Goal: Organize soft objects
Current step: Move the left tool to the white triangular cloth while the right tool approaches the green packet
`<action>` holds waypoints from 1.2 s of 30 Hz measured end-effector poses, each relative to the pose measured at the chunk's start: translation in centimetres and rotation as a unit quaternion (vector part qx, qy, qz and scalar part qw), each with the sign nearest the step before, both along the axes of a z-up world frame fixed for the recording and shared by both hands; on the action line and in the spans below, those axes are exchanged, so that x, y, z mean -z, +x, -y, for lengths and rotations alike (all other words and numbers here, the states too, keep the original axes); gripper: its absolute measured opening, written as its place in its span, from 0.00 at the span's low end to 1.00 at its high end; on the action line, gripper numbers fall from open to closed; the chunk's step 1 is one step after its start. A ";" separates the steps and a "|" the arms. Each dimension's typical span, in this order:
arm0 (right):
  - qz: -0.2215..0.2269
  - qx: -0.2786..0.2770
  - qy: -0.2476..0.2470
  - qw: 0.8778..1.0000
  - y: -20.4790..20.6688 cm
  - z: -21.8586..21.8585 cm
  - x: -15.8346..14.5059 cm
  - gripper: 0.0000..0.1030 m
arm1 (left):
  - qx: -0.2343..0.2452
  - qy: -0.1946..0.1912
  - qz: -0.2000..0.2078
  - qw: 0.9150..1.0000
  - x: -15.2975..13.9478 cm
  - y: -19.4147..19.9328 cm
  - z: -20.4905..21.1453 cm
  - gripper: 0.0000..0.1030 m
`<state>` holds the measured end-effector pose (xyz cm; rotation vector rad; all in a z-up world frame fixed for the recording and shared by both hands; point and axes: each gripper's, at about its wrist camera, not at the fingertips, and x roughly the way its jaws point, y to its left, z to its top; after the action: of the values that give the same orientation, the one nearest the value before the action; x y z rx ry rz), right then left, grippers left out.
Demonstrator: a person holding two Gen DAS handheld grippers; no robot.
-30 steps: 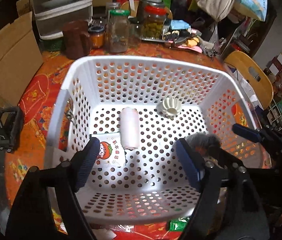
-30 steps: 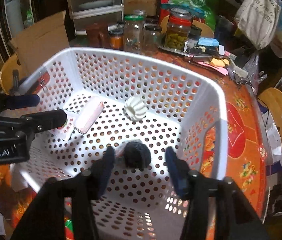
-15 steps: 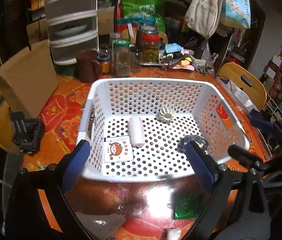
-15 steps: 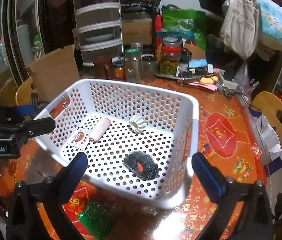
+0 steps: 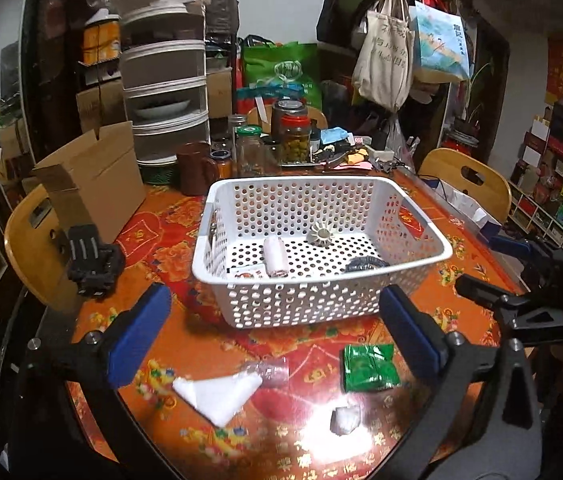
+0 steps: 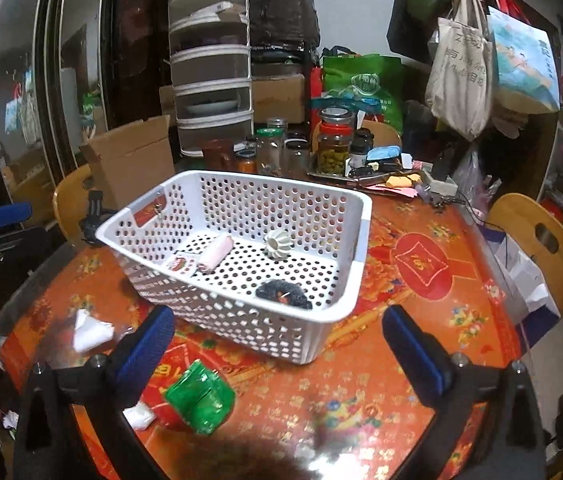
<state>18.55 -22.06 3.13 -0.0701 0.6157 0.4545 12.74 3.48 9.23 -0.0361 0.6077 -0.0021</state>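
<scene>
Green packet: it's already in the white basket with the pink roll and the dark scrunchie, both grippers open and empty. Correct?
Not quite. The green packet lies on the table in front of the white basket, as the right wrist view shows. The pink roll and dark scrunchie are inside, and both grippers are open and empty.

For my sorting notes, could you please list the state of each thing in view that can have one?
Left gripper: open, empty, jaws just opened wider.
Right gripper: open, empty.
Basket: upright, holding four items.
Dark scrunchie: in basket.
Pink roll: lying in basket.
Green packet: on table, outside basket.
White cloth: on table, outside basket.
</scene>
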 end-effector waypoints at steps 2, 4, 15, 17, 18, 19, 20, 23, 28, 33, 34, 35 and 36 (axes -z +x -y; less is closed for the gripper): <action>0.002 -0.002 0.007 1.000 -0.8 0.3 0.3 1.00 | -0.005 0.001 0.004 1.000 0.3 -1.4 -0.2 1.00; 0.004 -0.004 0.010 1.000 -1.8 0.2 0.8 1.00 | -0.009 -0.002 0.004 1.000 0.8 -2.3 -0.5 1.00; -0.016 -0.016 0.012 1.000 -5.0 -0.7 5.5 1.00 | -0.051 -0.033 -0.029 0.998 6.8 -4.8 -3.7 1.00; -0.027 -0.019 0.012 0.999 -5.0 -1.0 6.5 1.00 | -0.060 -0.041 -0.044 0.996 8.4 -4.1 -4.4 1.00; -0.034 -0.021 0.011 0.999 -4.9 -1.2 7.2 1.00 | -0.062 -0.044 -0.052 0.996 9.2 -3.7 -4.7 1.00; -0.039 -0.021 0.008 0.999 -4.9 -1.4 7.7 1.00 | -0.063 -0.046 -0.057 0.995 10.0 -3.1 -5.0 1.00; -0.045 -0.023 0.004 0.999 -4.8 -1.6 8.3 1.00 | -0.066 -0.043 -0.060 0.995 10.6 -2.8 -5.2 1.00; -0.059 -0.027 0.001 0.998 -4.7 -2.2 9.8 1.00 | -0.067 -0.044 -0.079 0.994 13.0 -1.5 -6.0 1.00; -0.077 -0.037 -0.016 0.996 -4.1 -4.1 11.3 1.00 | -0.064 -0.066 -0.116 0.989 16.2 0.7 -7.1 1.00; -0.094 -0.046 -0.036 0.994 -3.1 -6.0 12.6 1.00 | -0.065 -0.064 -0.138 0.986 18.1 1.9 -7.2 1.00; -0.096 -0.046 -0.039 0.994 -2.9 -6.4 12.8 1.00 | -0.064 -0.063 -0.142 0.986 18.3 2.0 -7.3 1.00; -0.100 -0.046 -0.044 0.993 -2.6 -6.7 13.0 1.00 | -0.063 -0.063 -0.146 0.985 18.6 2.2 -7.2 1.00; -0.103 -0.046 -0.047 0.992 -2.3 -6.8 13.1 1.00 | -0.061 -0.062 -0.148 0.985 18.8 2.4 -7.2 1.00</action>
<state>16.21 -15.30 -9.97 -0.1428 0.8403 0.5249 15.10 10.63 -9.58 -0.1969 0.9015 0.0863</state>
